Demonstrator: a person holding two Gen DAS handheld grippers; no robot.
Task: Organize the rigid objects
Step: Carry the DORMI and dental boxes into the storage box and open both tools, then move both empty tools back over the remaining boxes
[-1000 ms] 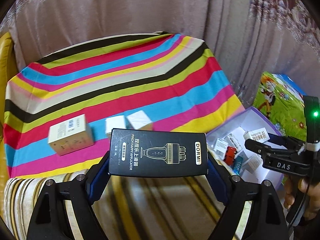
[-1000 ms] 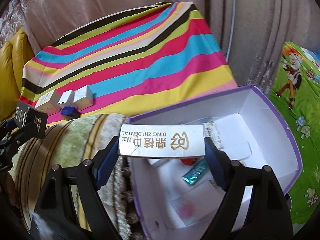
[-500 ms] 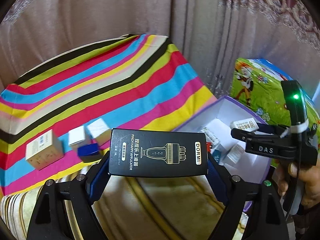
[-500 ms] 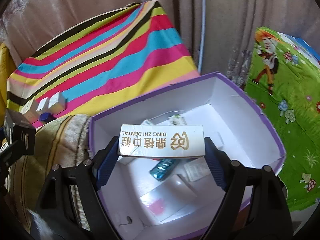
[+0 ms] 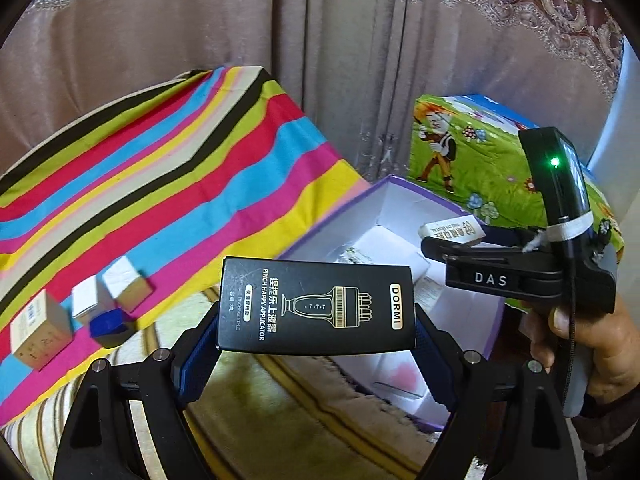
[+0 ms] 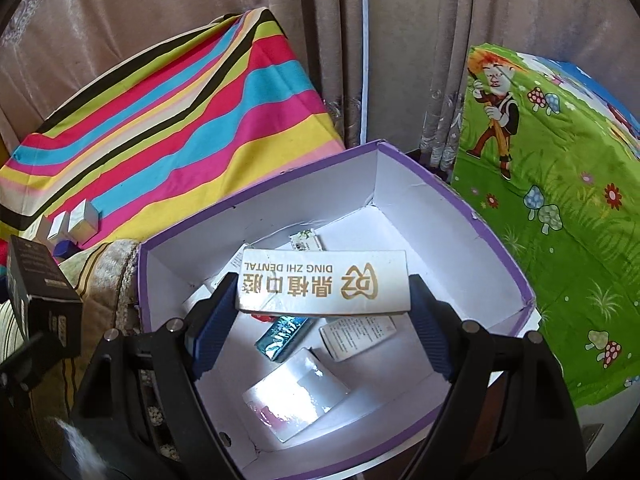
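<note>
My left gripper [image 5: 316, 328] is shut on a black DORMI box [image 5: 316, 306], held in the air beside the purple-rimmed white box [image 5: 340, 216]. My right gripper [image 6: 322, 304] is shut on a white Ding Zhi Dental box [image 6: 324, 282], held over the inside of the purple box [image 6: 452, 196]. That box holds several small packs, among them a teal foil pack [image 6: 286, 332]. In the left wrist view the right gripper [image 5: 436, 240] with its white box [image 5: 452, 230] hangs over the purple box. The black box also shows in the right wrist view [image 6: 40, 296].
Three small cartons [image 5: 80, 304] and a blue cube [image 5: 108, 322] sit on the striped cloth [image 5: 160, 184]. A green cartoon-print cover [image 6: 552, 208] lies right of the purple box. Curtains [image 5: 280, 40] hang behind. A beige striped cushion [image 5: 280, 392] lies below my left gripper.
Both grippers have moved right toward the purple box with their boxes still held. The right gripper now hangs over the box's inside; the cartons have slid to the left of both views.
</note>
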